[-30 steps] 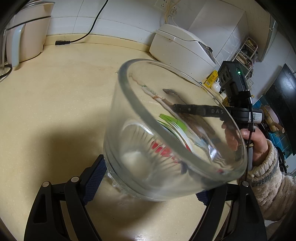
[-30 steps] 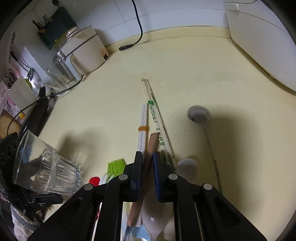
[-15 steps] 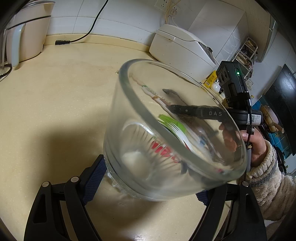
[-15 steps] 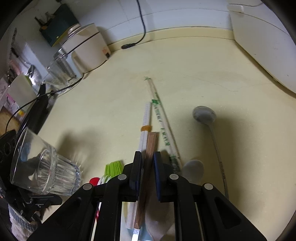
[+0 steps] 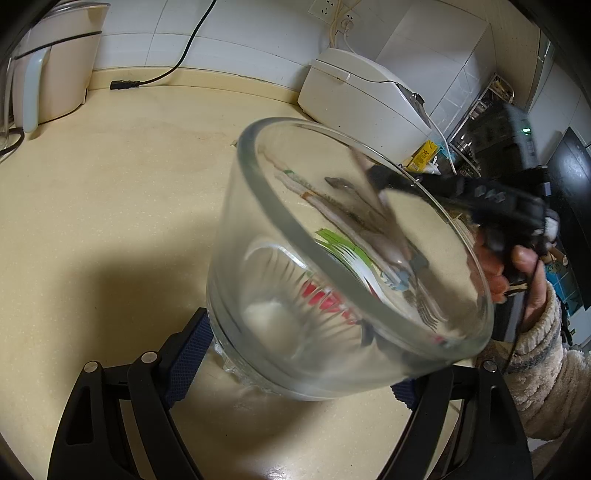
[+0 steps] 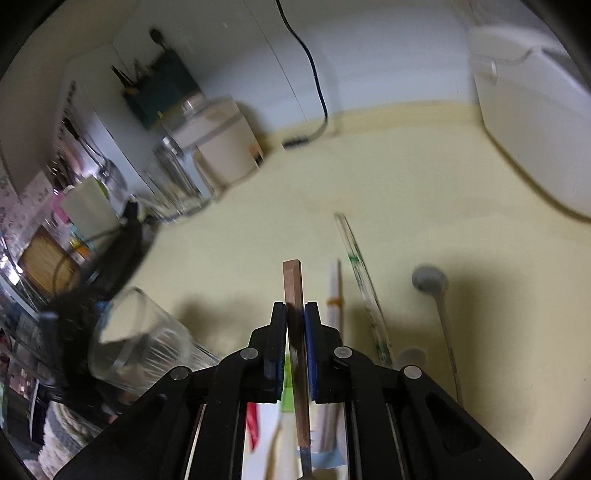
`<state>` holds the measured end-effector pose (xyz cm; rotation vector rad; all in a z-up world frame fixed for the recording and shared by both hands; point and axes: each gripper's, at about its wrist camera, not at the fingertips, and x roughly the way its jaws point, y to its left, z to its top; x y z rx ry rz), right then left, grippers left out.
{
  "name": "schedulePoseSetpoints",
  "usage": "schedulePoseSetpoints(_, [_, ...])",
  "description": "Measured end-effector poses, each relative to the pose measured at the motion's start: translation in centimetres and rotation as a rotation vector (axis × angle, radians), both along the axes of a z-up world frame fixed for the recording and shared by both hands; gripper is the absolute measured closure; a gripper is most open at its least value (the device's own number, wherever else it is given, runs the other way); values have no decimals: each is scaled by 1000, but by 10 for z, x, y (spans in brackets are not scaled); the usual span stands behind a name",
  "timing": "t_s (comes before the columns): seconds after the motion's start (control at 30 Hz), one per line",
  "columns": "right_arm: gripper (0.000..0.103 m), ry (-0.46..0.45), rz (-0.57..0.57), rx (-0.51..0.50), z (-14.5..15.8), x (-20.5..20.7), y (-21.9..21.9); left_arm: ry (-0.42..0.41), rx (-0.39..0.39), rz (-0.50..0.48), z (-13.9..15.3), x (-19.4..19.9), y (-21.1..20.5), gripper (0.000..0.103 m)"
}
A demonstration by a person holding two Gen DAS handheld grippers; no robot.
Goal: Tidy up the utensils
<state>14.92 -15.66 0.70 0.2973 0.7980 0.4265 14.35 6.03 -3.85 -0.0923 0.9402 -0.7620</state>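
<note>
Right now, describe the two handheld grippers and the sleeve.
Both grippers are black with silver rivets and dark blue ribbed pads: the left gripper, the right gripper. The right one carries a cable and green light. The sleeve is cream fleece with grey flecks.

Kitchen, dim light. Cream table (image 5: 110, 206) meets white tiled wall (image 5: 240, 40). White rice cooker (image 5: 362, 96) at back right, socket (image 5: 325, 7) above it, black power cord (image 5: 162, 74) trailing down, white appliance (image 5: 55, 66) far left.
</note>
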Motion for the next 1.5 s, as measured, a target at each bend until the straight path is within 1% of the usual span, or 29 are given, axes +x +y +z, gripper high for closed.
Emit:
schedulePoseSetpoints(0.13, [93,-85,-8,12,22,-14,1,0,0,0,0,0,0,17])
schedulePoseSetpoints(0.3, [93,-212,-29,-6,50,-34,4,0,0,0,0,0,0,17])
schedulePoseSetpoints(0.5, [93,-327,-58,-32,75,-55,3,0,0,0,0,0,0,17])
schedulePoseSetpoints(0.8, [93,-396,-80,-41,94,-69,0,0,-1,0,0,0,0,17])
schedulePoseSetpoints(1.03, [93,-404,-84,-39,97,-70,-1,1,-1,0,0,0,0,17])
schedulePoseSetpoints(1.2, [93,-429,-90,-35,103,-76,-3,1,-1,0,0,1,1,17])
schedulePoseSetpoints(1.3, [93,-458,-89,-27,114,-80,-3,1,-2,0,0,1,1,17])
schedulePoseSetpoints(1.5, [93,-547,-67,-6,152,-91,3,1,-1,0,0,1,1,17])
